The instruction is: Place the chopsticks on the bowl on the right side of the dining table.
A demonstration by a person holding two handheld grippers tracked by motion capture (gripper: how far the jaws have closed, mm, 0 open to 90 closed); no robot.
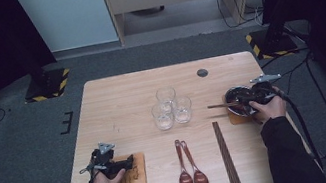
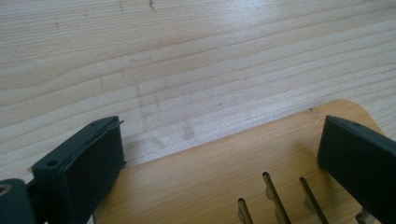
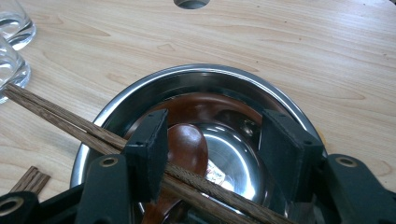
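Observation:
A steel bowl (image 1: 231,93) stands on a wooden coaster (image 1: 235,118) at the table's right side. In it lies a brown spoon (image 3: 187,144). A pair of dark chopsticks (image 3: 60,116) rests across the bowl's rim (image 3: 196,70), its ends sticking out to the left (image 1: 217,106). My right gripper (image 3: 215,135) hovers over the bowl (image 1: 244,99), jaws apart, the spoon between them beside the left jaw, nothing pressed. My left gripper (image 1: 129,162) rests at the front left on a slotted wooden board (image 2: 210,172), open (image 2: 219,140) with nothing between its jaws.
Three empty glasses (image 1: 170,106) cluster at mid-table; two of them show at the left edge of the right gripper view (image 3: 11,28). Two brown spoons (image 1: 189,168) and a second pair of chopsticks (image 1: 227,156) lie near the front edge. A round cable hole (image 1: 202,72) sits at the back.

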